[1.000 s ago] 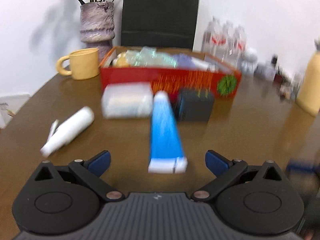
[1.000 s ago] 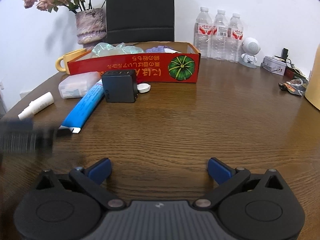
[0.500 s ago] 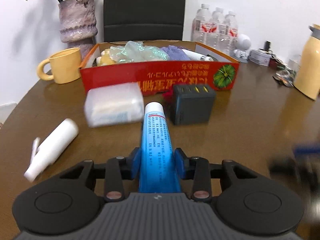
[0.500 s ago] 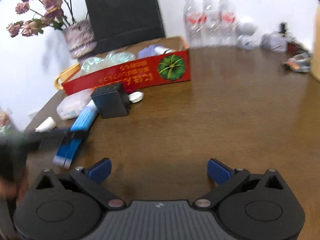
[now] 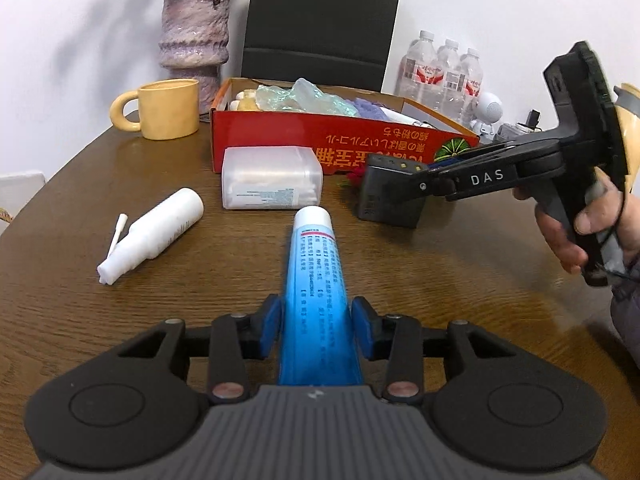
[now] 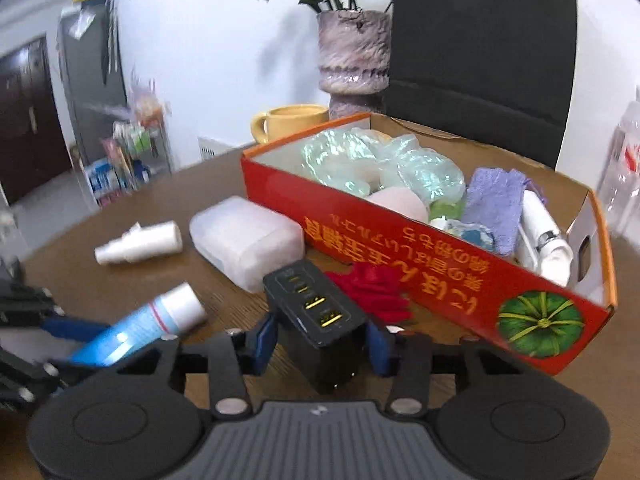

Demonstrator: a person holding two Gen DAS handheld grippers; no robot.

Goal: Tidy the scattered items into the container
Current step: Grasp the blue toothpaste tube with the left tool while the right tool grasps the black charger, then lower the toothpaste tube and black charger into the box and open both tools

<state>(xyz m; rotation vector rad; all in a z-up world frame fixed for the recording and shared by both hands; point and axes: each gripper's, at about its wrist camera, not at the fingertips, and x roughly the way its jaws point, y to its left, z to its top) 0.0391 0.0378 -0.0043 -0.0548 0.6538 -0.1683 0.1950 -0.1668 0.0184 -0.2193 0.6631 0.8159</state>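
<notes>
The left claw (image 5: 316, 322) is closed on the lower part of a blue tube (image 5: 316, 280), whose white cap points far, toward the red box (image 5: 280, 148); whether the tube rests on the table (image 5: 460, 280) or is a little above it, I cannot tell. The right claw (image 6: 322, 338) grips a black USB charger (image 6: 316, 312) by its two sides, just near the long red wall of the box (image 6: 400, 248). The box holds already a crumpled plastic bag (image 6: 376, 164), a purple cloth (image 6: 496, 200) and a white tube (image 6: 540, 228), so the tidying seems to be in the middle — both claws have one item each, and the step in hand looks like carrying them to the box. The next move asks to lift each item above the box wall before going far over it, and to release only above a free place inside. Other things lie outside on the table: a clear plastic case (image 5: 272, 178) just in front of the box, a white spray bottle (image 5: 156, 234) to the left, and a red fabric flower (image 6: 372, 290) between the charger and the box. The case lies on the tube's straight way — the left claw must pass above it. A yellow mug (image 5: 164, 108) and a vase (image 5: 194, 44) stand far left, near the box end.
</notes>
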